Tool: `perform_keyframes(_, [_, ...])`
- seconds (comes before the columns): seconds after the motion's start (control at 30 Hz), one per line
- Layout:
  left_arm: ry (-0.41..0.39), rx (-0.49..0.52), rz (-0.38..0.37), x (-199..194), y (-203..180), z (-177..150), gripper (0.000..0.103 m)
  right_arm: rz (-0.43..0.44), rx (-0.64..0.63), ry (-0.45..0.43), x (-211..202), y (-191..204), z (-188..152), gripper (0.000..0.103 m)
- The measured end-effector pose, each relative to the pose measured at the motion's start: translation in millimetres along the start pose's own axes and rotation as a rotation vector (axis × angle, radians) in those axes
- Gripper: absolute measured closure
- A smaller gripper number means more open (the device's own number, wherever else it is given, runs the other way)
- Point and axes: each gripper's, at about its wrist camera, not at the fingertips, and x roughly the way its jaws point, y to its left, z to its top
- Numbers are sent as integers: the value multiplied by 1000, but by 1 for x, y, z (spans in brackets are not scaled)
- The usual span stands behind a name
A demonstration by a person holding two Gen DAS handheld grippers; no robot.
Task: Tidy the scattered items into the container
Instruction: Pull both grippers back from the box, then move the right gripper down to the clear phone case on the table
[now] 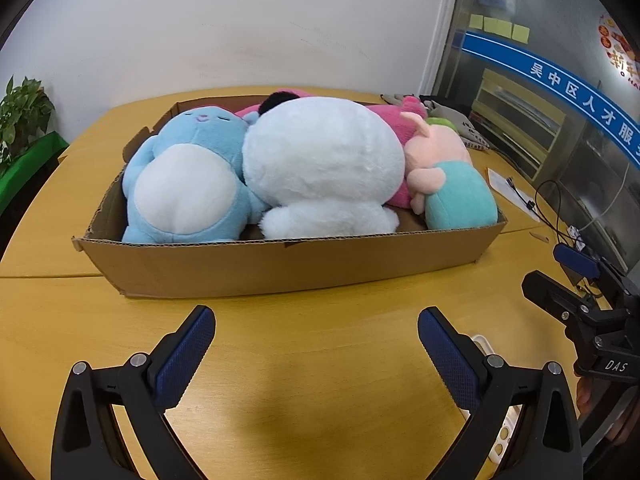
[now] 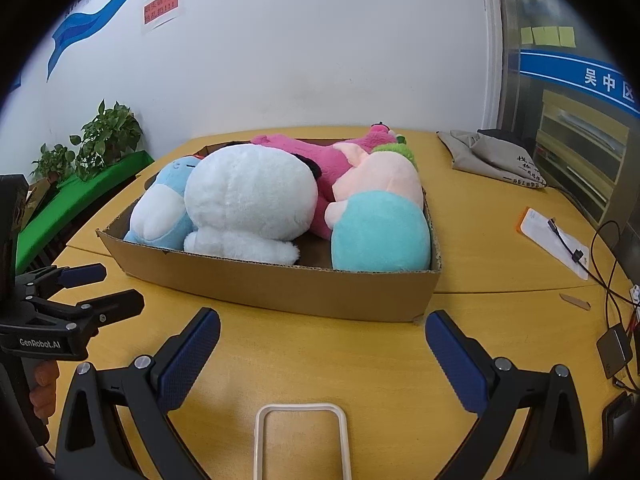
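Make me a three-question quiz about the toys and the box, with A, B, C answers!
1. Where is the big white plush?
A. on the table
B. in the cardboard box
C. in a gripper

2. What colour is the plush left of it, seen from the left wrist?
A. blue
B. yellow
C. black

3. How is the left gripper?
A. shut on a toy
B. open and empty
C. shut on the box

Answers: 1 B, it lies between the box walls. 2 A, blue body with a white belly. 3 B, its fingers stand wide apart over bare table.
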Motion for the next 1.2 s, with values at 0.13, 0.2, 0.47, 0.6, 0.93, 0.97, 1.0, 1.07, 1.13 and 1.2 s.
perform_keyframes(0.13, [14,18,-28,7,-11,0,0,-3,12,3,-3,-7,-3,0])
perform_keyframes(0.2, [36,26,-50,14,-17,0,0,-3,19,5,-6,-13,-5,0])
perform_keyframes(0.47, [178,131,-134,54,-59,-4,4,76,141,66,-31,-57,-57,0])
perform_keyframes(0.6, [273,183,-175,77,-83,-14,22,91,145,190,-25,-59,-102,0])
perform_keyframes(0.93, [356,239,-158,80,-104,-39,75,62,68,241,-26,-49,-141,42])
perform_keyframes(0.97, [361,245,-162,80,-106,-41,86,48,57,240,-25,-50,-141,47])
perform_keyframes(1.0, [361,253,-164,79,-107,-43,91,41,43,242,-23,-51,-140,56])
perform_keyframes(1.07, [356,265,-163,77,-109,-47,93,39,18,246,-21,-49,-138,61])
perform_keyframes(1.13, [351,270,-156,76,-110,-48,93,50,-2,249,-21,-44,-137,78])
perform_keyframes(1.2, [348,264,-158,76,-109,-47,94,93,-14,255,-20,-38,-137,96])
